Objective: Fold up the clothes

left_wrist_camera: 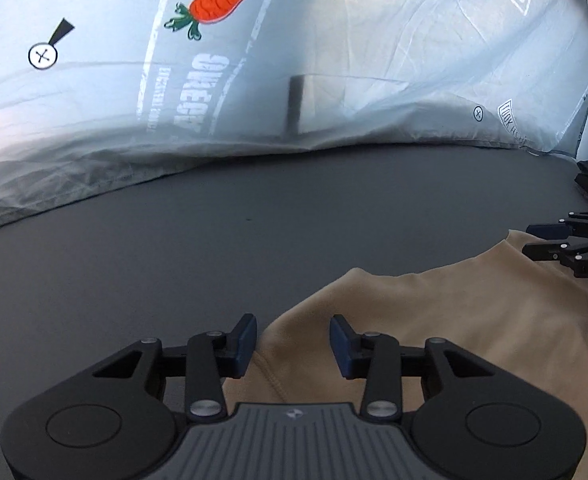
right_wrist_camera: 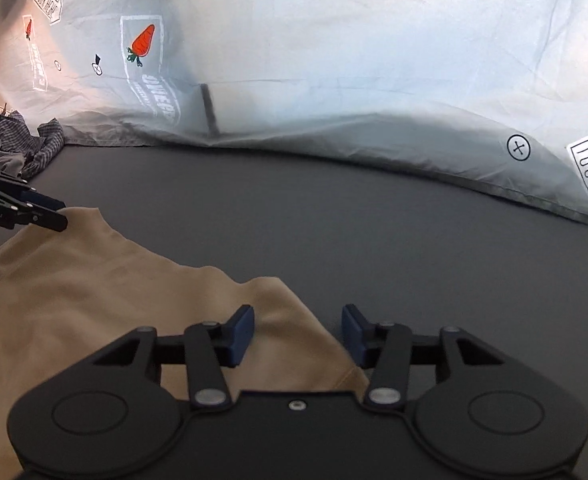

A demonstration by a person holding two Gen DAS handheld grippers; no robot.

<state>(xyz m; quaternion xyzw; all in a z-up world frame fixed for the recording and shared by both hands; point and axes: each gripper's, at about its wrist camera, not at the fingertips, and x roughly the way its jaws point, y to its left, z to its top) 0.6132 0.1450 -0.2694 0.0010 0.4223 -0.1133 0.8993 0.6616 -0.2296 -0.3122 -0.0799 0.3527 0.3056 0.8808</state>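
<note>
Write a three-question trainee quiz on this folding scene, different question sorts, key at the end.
1. True or false: the tan garment lies on a dark table.
2. What vegetable is printed on the pale sheet behind the table? A tomato, B carrot, C pepper.
3. Fill in: the checked cloth pile sits at the table's far ____ corner in the right wrist view.

Key: 1 true; 2 B; 3 left.
</note>
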